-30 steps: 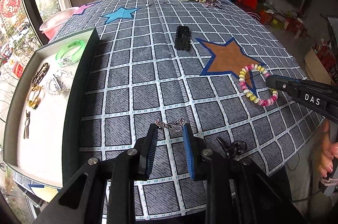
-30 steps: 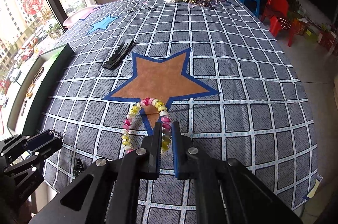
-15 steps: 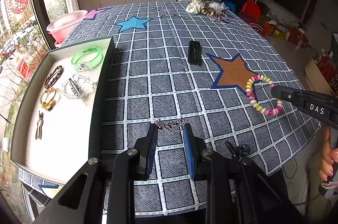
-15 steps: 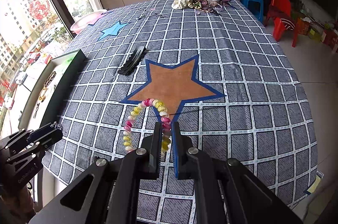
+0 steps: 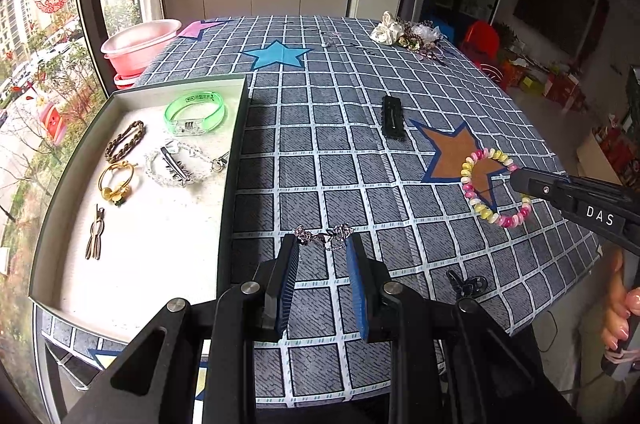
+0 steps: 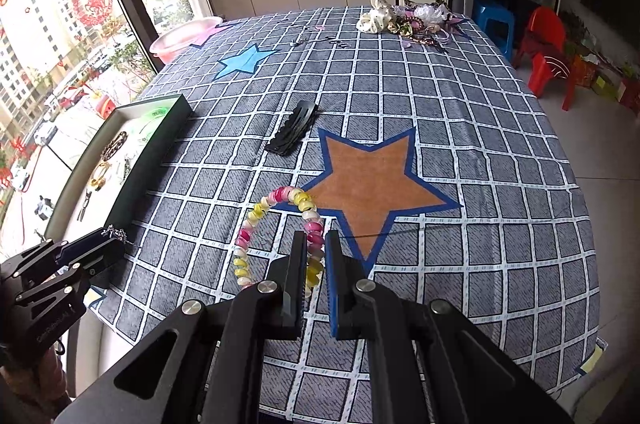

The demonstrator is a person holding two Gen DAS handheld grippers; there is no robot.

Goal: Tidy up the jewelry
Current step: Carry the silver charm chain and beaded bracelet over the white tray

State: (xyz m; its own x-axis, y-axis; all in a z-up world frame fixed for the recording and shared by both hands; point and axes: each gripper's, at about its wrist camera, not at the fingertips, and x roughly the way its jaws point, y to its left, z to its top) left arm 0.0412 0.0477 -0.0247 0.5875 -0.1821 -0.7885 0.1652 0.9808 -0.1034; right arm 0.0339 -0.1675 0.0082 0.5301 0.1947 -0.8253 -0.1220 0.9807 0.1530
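The left hand-held gripper (image 5: 323, 250) grasped a small silver chain piece (image 5: 323, 237) across its fingertips, the piece's long axis running left to right from pad to pad, above the near part of the checked desk (image 5: 304, 128); its links were too fine to make out. The right hand-held gripper (image 6: 316, 248) was clenched on a pink, yellow and white beaded bracelet (image 6: 276, 224), whose loop stood up from the fingers and arched to the left, over the near point of the brown star (image 6: 368, 180); the bracelet's near part was hidden between the fingers. A dark clasp-like item (image 5: 466, 284) lay on the near right of the desk, partly cut off by the gripper's frame. At the right edge a person's hand (image 5: 620, 308) was only partly in view. On the left sat an open tray (image 5: 234, 160) holding, near to far, a small dark metal piece (image 5: 95, 238), a gold bangle (image 5: 116, 180), a clear beaded bracelet with a silver clip (image 5: 178, 166), a brown braided band (image 5: 125, 140) and a green translucent wristband (image 5: 195, 112). Beyond, mid-desk, a black hair clip (image 5: 392, 116) lay with its long axis near to far. Farther off were a blue star (image 5: 278, 55), a pink basin (image 5: 140, 44) and a heap of fabric and bead accessories (image 5: 408, 34), their pieces hard to tell apart.
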